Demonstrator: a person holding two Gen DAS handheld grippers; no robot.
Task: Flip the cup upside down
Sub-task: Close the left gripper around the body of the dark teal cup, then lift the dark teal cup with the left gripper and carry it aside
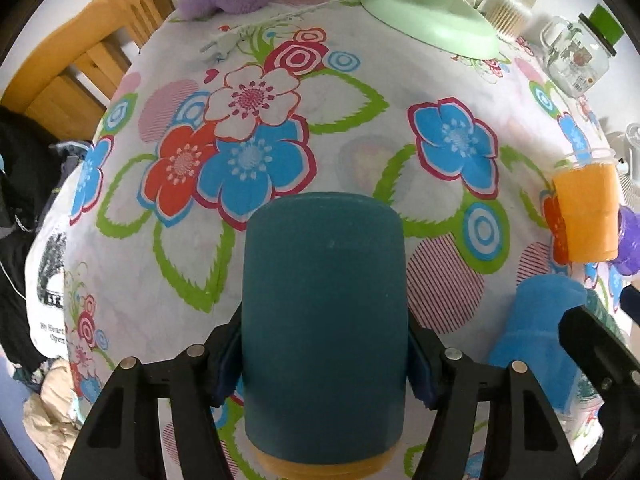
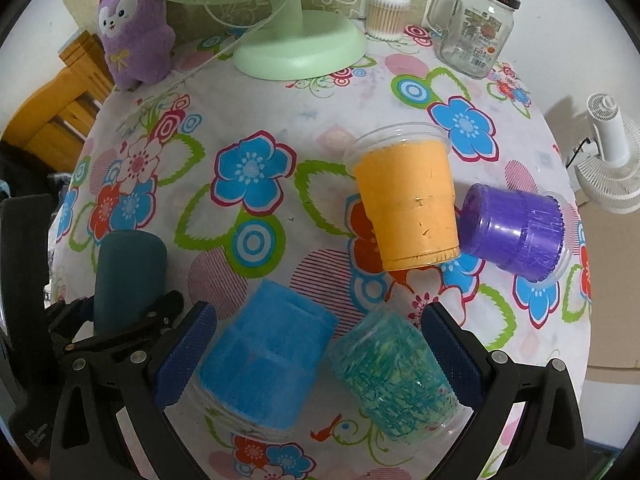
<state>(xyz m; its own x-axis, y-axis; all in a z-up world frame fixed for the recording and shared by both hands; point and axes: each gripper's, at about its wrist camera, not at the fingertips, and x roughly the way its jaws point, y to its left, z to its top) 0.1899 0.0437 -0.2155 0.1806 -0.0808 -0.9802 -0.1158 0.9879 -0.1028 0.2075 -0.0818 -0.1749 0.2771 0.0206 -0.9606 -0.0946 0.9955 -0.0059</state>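
Note:
My left gripper (image 1: pixel 324 364) is shut on a dark teal cup (image 1: pixel 324 328), its closed end pointing away from the camera and a tan rim at the bottom; the cup also shows in the right wrist view (image 2: pixel 130 276). My right gripper (image 2: pixel 316 356) is open and empty, its blue pads either side of a light blue cup (image 2: pixel 268 364) and a teal-green patterned cup (image 2: pixel 394 376), both on the floral tablecloth (image 2: pixel 280 128). An orange cup (image 2: pixel 408 204) and a purple cup (image 2: pixel 514 230) lie beyond. The orange cup (image 1: pixel 586 210) and light blue cup (image 1: pixel 532 340) show at the left view's right side.
A green fan base (image 2: pixel 300 46), a purple plush toy (image 2: pixel 134 32), a cotton swab box (image 2: pixel 386 12) and a glass mug jar (image 2: pixel 474 24) stand at the table's far edge. A white fan (image 2: pixel 612 160) is off the right edge. A wooden chair (image 1: pixel 80 60) is left.

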